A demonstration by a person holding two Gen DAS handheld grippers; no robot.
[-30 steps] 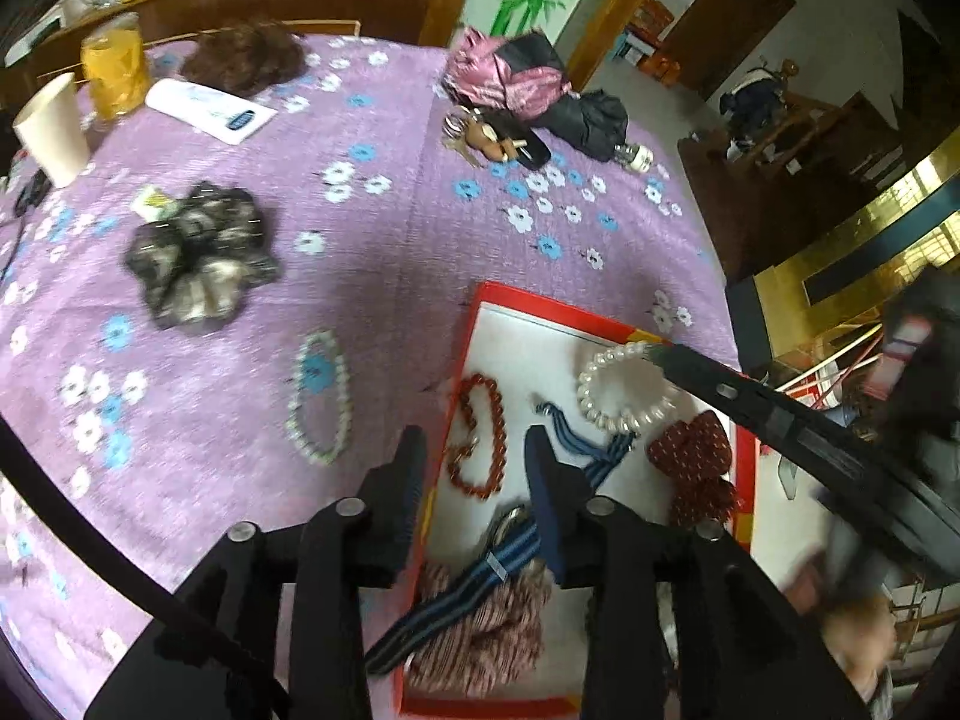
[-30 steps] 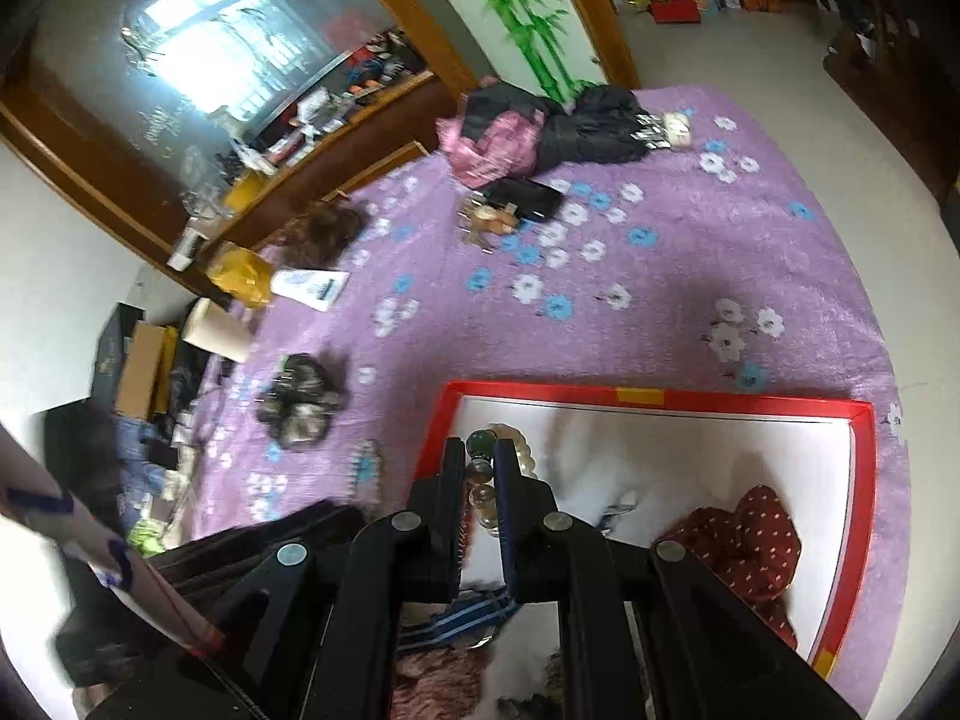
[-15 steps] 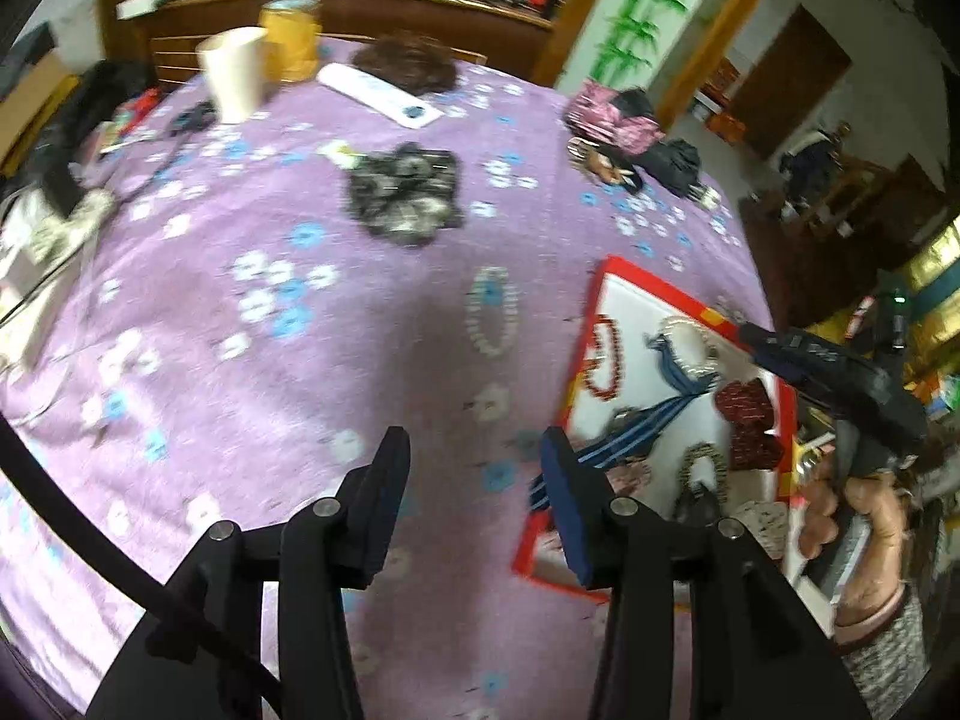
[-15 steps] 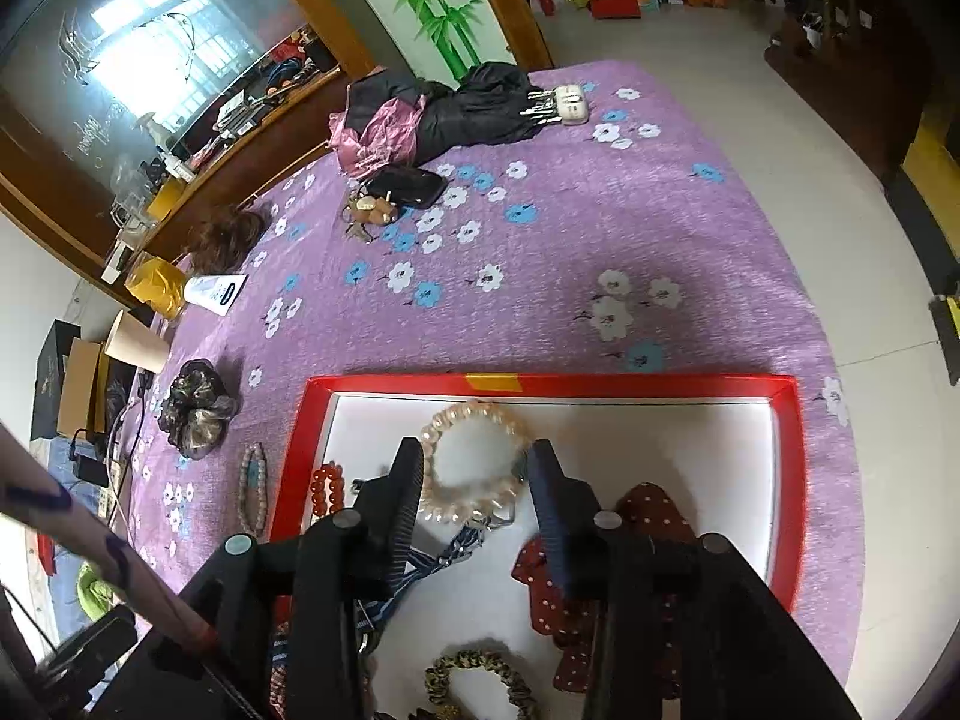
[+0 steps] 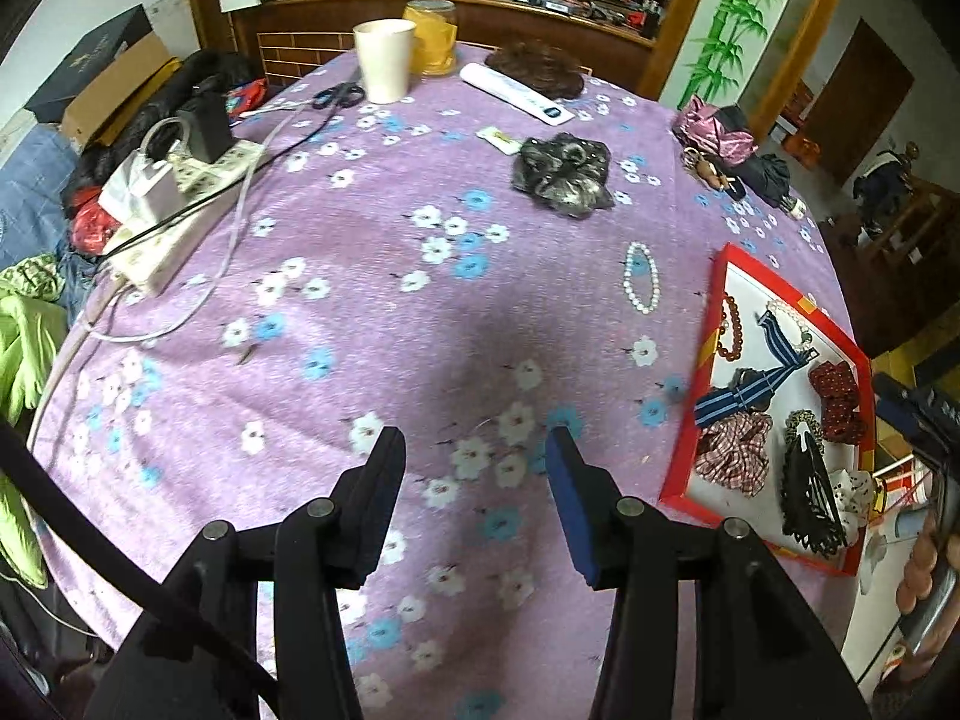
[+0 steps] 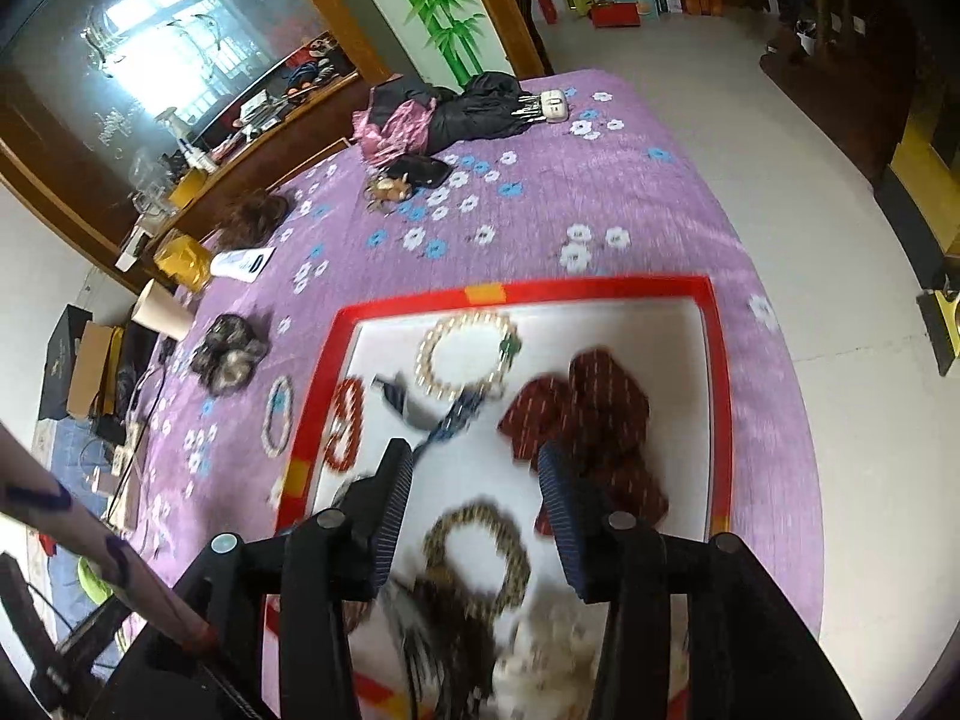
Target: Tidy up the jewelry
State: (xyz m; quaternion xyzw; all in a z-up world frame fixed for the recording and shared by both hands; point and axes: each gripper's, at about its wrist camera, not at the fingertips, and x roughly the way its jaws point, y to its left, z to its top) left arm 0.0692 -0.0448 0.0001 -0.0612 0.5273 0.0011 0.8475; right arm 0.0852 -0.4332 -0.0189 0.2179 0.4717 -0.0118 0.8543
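The red-rimmed tray (image 6: 717, 360) already holds most of the jewelry: a pearl bracelet (image 6: 465, 357) at its far end, a red bead bracelet (image 6: 343, 429) by its left rim, a dark red dotted scrunchie (image 6: 591, 414), a striped ribbon (image 6: 447, 420) and a gold-brown ring (image 6: 477, 558) nearer the camera. Gathered in one tray they stay together — evidently the sorting place. Still outside it, a pale bead bracelet (image 5: 641, 277) lies flat on the purple flowered cloth (image 5: 372, 312) just beside the tray's rim (image 5: 690, 432), with a dark scrunchie (image 5: 561, 174) farther off.

The right tongs (image 6: 471, 510) hang over the tray; their jaws have just been opening and nothing sits between them. The left tongs (image 5: 477, 468) hover over bare cloth, jaws likewise just parted and empty, probably readied for the stray bracelet. A paper cup (image 5: 384, 60) and power strip (image 5: 180, 192) lie at the counter's far side, clear of the work.
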